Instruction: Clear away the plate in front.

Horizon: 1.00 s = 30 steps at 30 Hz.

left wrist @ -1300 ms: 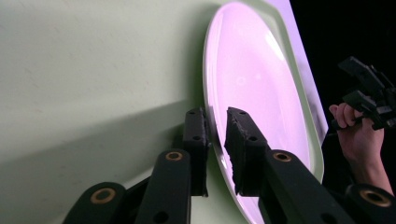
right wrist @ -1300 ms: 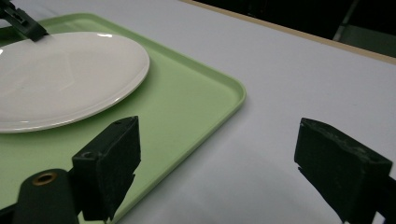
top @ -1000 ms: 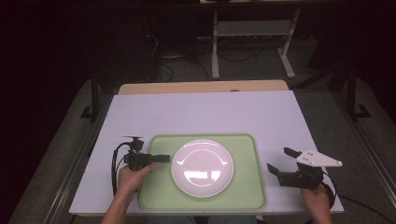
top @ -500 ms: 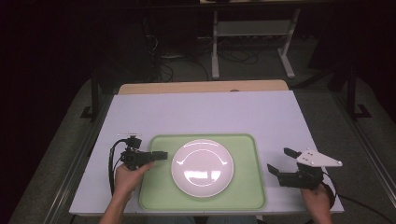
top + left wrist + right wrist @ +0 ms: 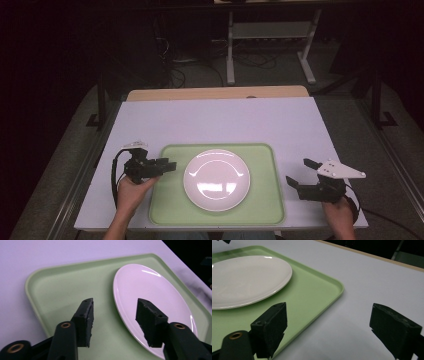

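A green tray lies flat on the white table, close to the person's edge. The tray contains one item: a white plate, empty, resting right side up near the tray's centre with bare tray floor visible on all sides of it. The left gripper is positioned over the tray's left rim, pointing toward the plate. Its jaws have just been opening and now stand moderately apart; in the left gripper view the plate's near edge appears in the gap between the jaws, but the pads do not press on it and nothing is held. The right gripper is located above the bare table just beside the tray's right edge, clear of the tray. Its jaws are spread wide and are empty; in the right gripper view one jaw appears over the tray's corner and the other over the table surface.
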Tool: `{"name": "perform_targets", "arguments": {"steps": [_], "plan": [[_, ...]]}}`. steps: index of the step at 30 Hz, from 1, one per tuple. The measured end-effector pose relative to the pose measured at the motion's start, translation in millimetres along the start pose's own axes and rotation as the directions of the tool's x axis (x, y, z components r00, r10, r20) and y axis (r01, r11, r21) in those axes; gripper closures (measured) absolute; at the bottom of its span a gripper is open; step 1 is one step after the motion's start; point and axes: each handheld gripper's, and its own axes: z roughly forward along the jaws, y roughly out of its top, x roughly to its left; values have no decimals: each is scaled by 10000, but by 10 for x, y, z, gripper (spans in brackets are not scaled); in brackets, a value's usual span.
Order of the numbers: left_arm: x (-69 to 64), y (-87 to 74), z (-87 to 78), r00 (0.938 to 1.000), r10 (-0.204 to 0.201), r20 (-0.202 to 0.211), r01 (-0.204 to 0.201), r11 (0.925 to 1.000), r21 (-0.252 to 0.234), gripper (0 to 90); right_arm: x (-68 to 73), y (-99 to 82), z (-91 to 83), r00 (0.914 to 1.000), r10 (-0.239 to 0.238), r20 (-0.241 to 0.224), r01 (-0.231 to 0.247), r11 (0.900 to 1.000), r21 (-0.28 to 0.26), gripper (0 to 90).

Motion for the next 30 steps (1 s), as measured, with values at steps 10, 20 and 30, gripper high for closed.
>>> {"name": "perform_targets", "arguments": {"steps": [10, 20, 30], "plan": [[-69, -43, -79, 9912, 1300, -253, -1306, 9912, -231, 332, 3, -1, 3, 10000, -52, 10, 52, 10000, 45, 134], [-135, -86, -220, 9687, 2359, -772, -2394, 9701, -402, 266, -1, -1, 2, 10000, -68, 31, 68, 9999, 75, 134], [-183, -170, -325, 9439, 3134, -1040, -3189, 9469, -411, 256, -23, -13, -12, 10000, -37, 93, 36, 9999, 114, 134]]}}
